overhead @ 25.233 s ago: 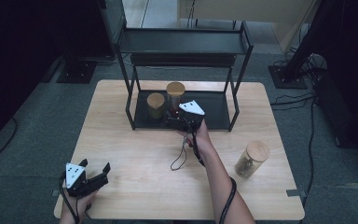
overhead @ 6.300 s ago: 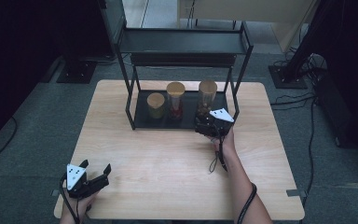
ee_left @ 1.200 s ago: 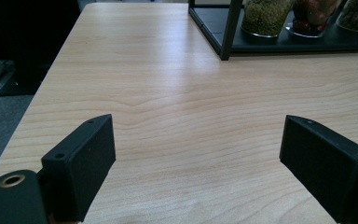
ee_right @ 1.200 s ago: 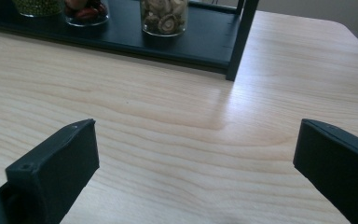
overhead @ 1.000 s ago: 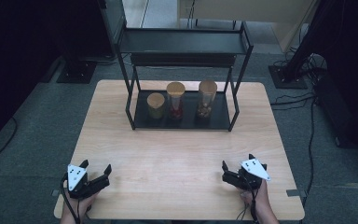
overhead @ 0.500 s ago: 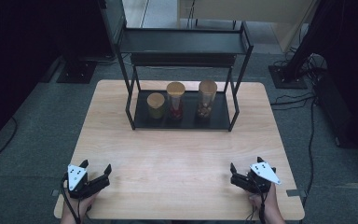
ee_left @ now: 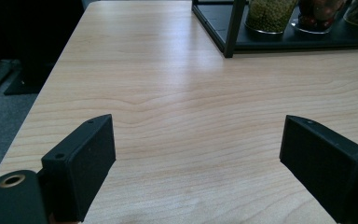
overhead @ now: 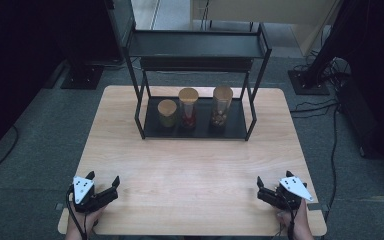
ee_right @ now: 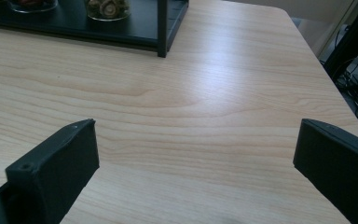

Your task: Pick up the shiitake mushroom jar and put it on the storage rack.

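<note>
Left claw [overhead: 101, 190]: sitting at the near left corner of the tabletop [overhead: 190, 165], jaws spread wide, nothing between them.
Right claw [overhead: 268, 191]: hovering at the near right corner, jaws spread too, holding nothing — bare wood is showing between them in the right gripper view.
Jars: three are standing in a row on the low tray of the black rack [overhead: 252, 107], well apart from both claws. The short jar [overhead: 167, 113] is holding something green, the middle jar [overhead: 188, 107] something red, the right jar [overhead: 222, 105] pale brown pieces.
Nearest to the claws: the right jar, sitting just inside the rack's right front post.
Handling: these are looking like clear glass with smooth lids — stiff, slippery, breakable, and fairly heavy when filled, I'd judge.
Where to grip: around the straight wall at mid-height, jaws on opposite sides, not on the lid — a lid might come loose.
Watch for: the rack's posts and the upper shelf are crowding the lift, so a tall jar is needing a level pull-out first.
</note>
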`<state>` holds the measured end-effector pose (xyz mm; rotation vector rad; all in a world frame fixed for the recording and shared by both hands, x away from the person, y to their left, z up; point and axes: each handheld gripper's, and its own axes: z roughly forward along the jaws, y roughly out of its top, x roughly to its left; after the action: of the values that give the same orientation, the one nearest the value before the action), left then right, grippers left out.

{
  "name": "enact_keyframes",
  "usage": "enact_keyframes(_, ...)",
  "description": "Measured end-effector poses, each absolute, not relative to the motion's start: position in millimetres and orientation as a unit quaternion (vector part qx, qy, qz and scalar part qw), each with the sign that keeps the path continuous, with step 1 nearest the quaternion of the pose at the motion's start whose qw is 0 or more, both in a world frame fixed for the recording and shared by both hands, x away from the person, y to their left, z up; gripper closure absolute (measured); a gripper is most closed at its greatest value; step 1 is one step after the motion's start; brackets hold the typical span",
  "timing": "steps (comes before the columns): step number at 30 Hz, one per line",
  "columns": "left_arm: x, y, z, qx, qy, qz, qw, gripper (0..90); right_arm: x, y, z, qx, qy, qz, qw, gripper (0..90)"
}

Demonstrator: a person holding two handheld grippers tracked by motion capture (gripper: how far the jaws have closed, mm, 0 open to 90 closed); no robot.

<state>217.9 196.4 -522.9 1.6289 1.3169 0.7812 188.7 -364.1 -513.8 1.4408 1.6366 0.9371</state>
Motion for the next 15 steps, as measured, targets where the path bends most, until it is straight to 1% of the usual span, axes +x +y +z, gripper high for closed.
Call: enact_keyframes(15,218,198,-523,0.65,0.535,0.314,0.438,10.6,178,-398,-513,0.572,0.633,0.357,0.38,0.0)
